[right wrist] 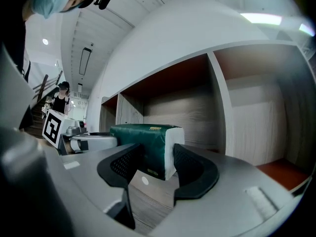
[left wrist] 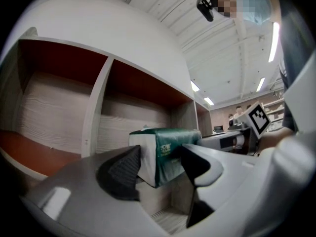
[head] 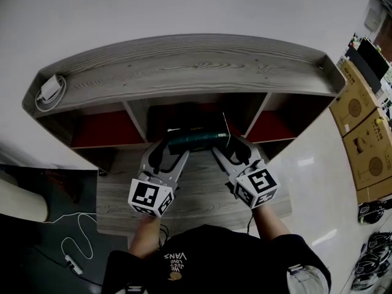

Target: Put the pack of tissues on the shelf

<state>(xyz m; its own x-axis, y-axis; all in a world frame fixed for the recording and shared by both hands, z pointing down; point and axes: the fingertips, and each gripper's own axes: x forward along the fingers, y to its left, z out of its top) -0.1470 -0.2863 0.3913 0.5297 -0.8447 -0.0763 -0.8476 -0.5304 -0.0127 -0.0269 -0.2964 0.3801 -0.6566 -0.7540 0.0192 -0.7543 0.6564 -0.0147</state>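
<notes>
The pack of tissues is dark green with white ends. It hangs at the mouth of the middle compartment of the wooden shelf unit. My left gripper is shut on its left end and my right gripper is shut on its right end. In the left gripper view the pack sits between the dark pads of the left gripper, above the grey shelf board. The right gripper view shows the pack pinched by the right gripper, with the compartment's wood back wall behind it.
Red-lined compartments flank the middle one. A white coiled cable lies on the shelf top at the left. Cardboard boxes stand at the right, shoes below them. A white cord trails on the floor.
</notes>
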